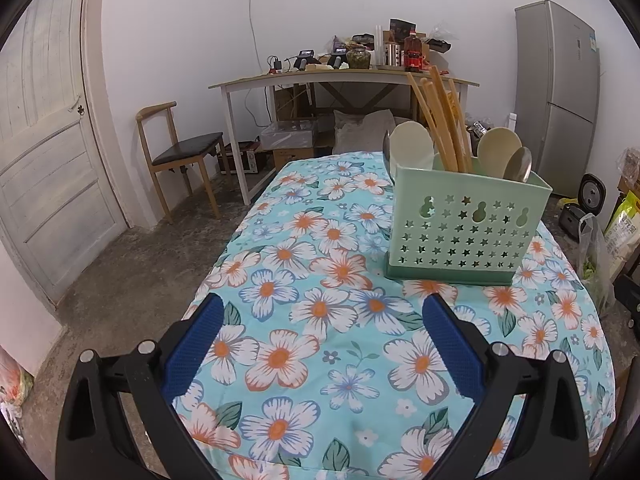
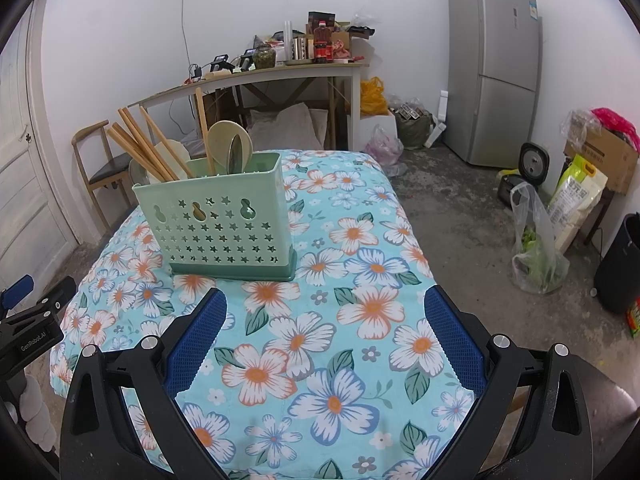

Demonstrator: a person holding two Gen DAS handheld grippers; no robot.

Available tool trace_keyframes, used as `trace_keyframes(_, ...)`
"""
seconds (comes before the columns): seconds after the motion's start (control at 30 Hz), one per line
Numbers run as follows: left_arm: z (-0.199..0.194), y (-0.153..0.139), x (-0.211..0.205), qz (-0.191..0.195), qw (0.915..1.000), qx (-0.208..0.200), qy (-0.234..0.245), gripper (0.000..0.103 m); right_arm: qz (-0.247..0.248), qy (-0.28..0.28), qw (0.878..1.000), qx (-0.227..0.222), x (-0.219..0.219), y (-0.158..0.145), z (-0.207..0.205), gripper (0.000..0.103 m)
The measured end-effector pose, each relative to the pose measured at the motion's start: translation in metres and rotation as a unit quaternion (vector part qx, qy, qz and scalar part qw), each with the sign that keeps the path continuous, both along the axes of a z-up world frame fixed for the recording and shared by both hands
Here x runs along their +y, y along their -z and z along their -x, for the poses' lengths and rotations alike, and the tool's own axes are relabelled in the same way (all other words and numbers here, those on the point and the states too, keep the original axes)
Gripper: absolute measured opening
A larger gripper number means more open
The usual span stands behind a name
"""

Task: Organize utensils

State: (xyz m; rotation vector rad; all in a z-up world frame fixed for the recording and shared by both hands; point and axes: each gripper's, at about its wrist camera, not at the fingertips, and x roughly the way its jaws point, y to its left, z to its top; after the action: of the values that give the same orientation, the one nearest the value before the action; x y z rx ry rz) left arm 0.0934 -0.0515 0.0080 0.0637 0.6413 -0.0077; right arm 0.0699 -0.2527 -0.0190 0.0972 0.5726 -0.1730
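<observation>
A pale green utensil holder (image 1: pixel 464 228) with star-shaped holes stands upright on the floral tablecloth (image 1: pixel 320 320). It holds wooden chopsticks (image 1: pixel 444 120), cream spoons (image 1: pixel 412 142) and a metal spoon (image 1: pixel 520 166). My left gripper (image 1: pixel 320 312) is open and empty, low over the cloth, short and left of the holder. In the right wrist view the holder (image 2: pixel 220 224) stands ahead to the left, with chopsticks (image 2: pixel 144 146) and spoons (image 2: pixel 232 144) in it. My right gripper (image 2: pixel 324 308) is open and empty over the cloth. The left gripper's tip (image 2: pixel 24 304) shows at the left edge.
A wooden chair (image 1: pixel 180 152) stands by a door (image 1: pixel 44 136) on the left. A cluttered desk (image 1: pixel 344 78) is behind the table. A grey fridge (image 2: pixel 496 68) stands at the right, with bags (image 2: pixel 536 240), a box (image 2: pixel 604 152) and a black bin (image 2: pixel 620 264) on the floor.
</observation>
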Motion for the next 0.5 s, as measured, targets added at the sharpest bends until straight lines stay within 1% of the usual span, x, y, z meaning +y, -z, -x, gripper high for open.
trace_keyframes(0.5, -0.0007, 0.0029, -0.0006, -0.006, 1.0000, 0.002, -0.001, 0.097, 0.001, 0.010, 1.000, -0.008, -0.0075, -0.0032, 0.0016, 0.095)
